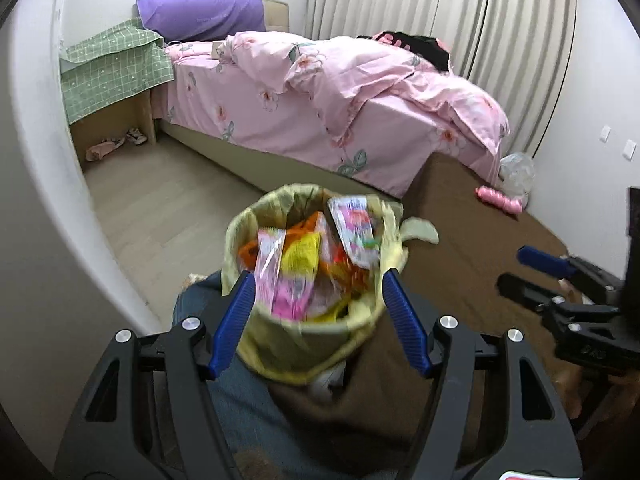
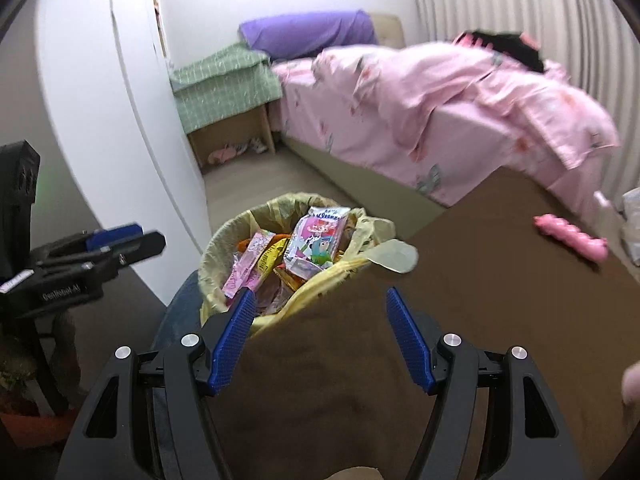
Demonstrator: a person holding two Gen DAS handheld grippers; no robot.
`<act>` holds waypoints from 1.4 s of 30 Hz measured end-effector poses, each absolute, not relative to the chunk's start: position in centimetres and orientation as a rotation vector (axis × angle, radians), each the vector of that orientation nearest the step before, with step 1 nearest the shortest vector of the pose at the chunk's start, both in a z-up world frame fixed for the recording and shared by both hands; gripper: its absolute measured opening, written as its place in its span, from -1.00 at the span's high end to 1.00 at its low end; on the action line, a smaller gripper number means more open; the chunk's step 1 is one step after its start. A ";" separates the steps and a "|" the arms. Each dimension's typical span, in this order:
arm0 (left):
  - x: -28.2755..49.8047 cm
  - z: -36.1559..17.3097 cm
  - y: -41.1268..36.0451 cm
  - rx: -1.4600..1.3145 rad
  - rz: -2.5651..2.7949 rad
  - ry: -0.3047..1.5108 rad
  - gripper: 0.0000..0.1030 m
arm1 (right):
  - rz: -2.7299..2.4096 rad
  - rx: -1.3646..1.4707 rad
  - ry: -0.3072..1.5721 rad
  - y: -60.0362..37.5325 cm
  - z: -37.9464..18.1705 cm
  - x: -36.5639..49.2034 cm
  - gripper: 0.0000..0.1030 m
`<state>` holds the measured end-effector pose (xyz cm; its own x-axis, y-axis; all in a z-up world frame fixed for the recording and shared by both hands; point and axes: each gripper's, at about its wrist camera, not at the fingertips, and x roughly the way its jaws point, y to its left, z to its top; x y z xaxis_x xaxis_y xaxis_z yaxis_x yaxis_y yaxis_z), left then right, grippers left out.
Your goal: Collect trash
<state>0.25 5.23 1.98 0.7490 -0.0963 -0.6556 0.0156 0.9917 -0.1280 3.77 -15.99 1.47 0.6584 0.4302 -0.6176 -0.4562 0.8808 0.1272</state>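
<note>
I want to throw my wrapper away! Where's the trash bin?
The trash bin sits on the floor just ahead of both open grippers, at the brown rug's left edge, near the pink bed's foot.

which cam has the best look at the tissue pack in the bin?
Right wrist: the tissue pack is sharp, cartoon print visible, lying atop the other wrappers in the bin. Left wrist shows it motion-blurred, print unreadable.

Pink floral duvet, purple pillow, green checked cloth, yellow bin liner, brown rug
</note>
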 end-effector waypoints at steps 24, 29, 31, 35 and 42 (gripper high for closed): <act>-4.6 4.3 1.9 0.021 0.038 0.648 -0.21 | 0.407 0.021 0.631 -18.7 2.5 -3.1 -0.25; -4.3 4.0 1.2 0.034 0.032 0.658 -0.21 | 0.407 0.023 0.634 -18.8 2.4 -3.1 -0.25; -4.3 4.0 1.1 0.035 0.035 0.660 -0.21 | 0.409 0.023 0.634 -18.9 2.2 -3.0 -0.25; -4.0 3.8 1.0 0.039 0.039 0.661 -0.21 | 0.405 0.026 0.634 -19.0 2.1 -2.9 -0.25; -3.9 3.6 0.9 0.042 0.042 0.663 -0.21 | 0.402 0.036 0.637 -19.4 1.8 -2.8 -0.25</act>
